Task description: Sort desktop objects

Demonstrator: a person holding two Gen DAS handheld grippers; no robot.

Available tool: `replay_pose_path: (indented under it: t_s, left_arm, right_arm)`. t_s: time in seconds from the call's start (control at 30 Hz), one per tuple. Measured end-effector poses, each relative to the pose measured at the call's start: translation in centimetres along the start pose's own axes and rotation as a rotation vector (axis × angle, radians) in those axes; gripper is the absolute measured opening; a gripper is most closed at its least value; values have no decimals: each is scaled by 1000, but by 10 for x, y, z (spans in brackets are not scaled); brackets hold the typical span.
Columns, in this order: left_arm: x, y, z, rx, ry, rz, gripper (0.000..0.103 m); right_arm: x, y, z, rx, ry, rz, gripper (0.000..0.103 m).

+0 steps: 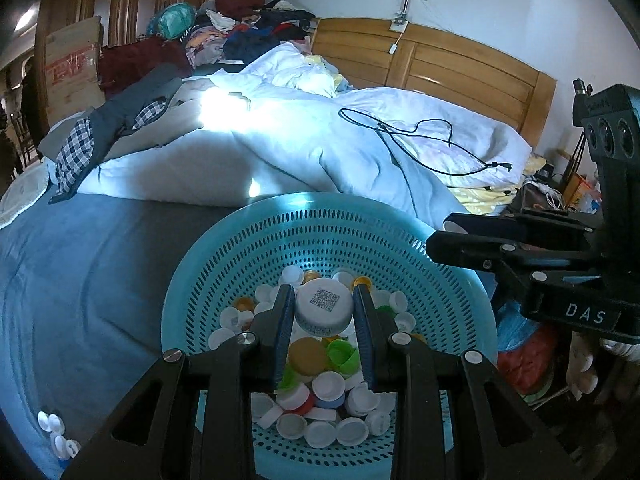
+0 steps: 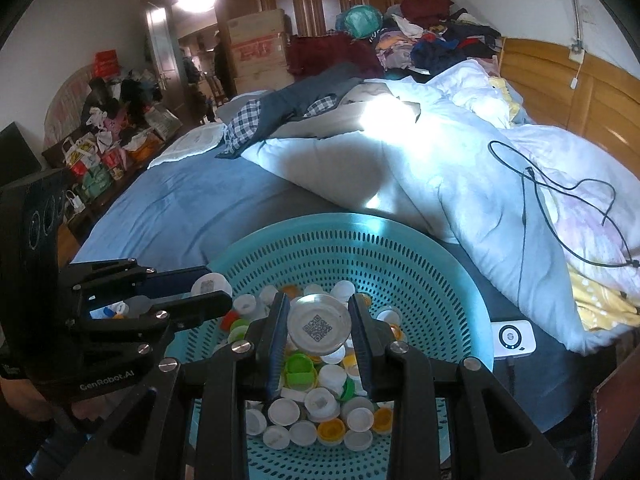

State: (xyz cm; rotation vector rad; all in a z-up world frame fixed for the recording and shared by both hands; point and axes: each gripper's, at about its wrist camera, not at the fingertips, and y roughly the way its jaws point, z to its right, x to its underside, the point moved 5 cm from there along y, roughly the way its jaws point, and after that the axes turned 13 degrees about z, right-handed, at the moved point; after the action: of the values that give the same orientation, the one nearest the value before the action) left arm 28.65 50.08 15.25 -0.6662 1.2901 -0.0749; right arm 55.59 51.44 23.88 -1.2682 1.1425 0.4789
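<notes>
A teal perforated basket (image 1: 240, 264) rests on the bed and holds several bottle caps (image 1: 320, 408), mostly white, some orange and green. My left gripper (image 1: 323, 300) hovers above the pile, shut on a white cap with a QR code (image 1: 324, 308). My right gripper (image 2: 319, 308) is over the same basket (image 2: 420, 264), shut on a flat silvery-white cap with a QR code (image 2: 319, 328). Each gripper shows in the other's view: the right gripper (image 1: 440, 234) at the basket's right rim, the left gripper (image 2: 218, 286) at its left rim with its white cap (image 2: 210, 286).
A few white caps (image 1: 56, 432) lie on the blue sheet left of the basket. A rumpled white duvet (image 1: 280, 148) with a black cable (image 1: 420, 140) rises behind it. A small white device (image 2: 514, 338) sits right of the basket. Clothes and a wooden headboard (image 1: 440, 64) are beyond.
</notes>
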Motion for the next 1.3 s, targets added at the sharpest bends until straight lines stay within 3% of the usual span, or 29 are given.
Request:
replay_pose_path:
  t_s: [0.27,0.3,0.37,0.43,0.7,0.87,1.1,1.3]
  left_arm:
    - [1,0,-5,-18,-7,3,26]
    - [1,0,-6,-27,-7,7,28]
    - [1,-1,-10,-60,-4,11,54]
    - [0,-4,-14,-99,3,35,59]
    - [1,-15,-28,-118,-5,53,60]
    - [7,-23,-47,-137,-41,61,63]
    - [27,-44,-91,-189,-103,63,64]
    - [85,-84,-171,-324,-158,39,69]
  right_arm:
    - [1,3,-1,7,-5,-1,35]
    - [0,3,-1,13,-7,0,40]
    - [-2,2,0,24,-7,16,72]
    - [-3,2,-1,23,-11,22,73]
    - [-7,5,-13,18,-27,25,74]
    - [-6,10,-34,3,-56,18,81]
    - [0,30,-80,-52,-104,-8,87]
    - [23,55,-146,-160,-163,-55,92]
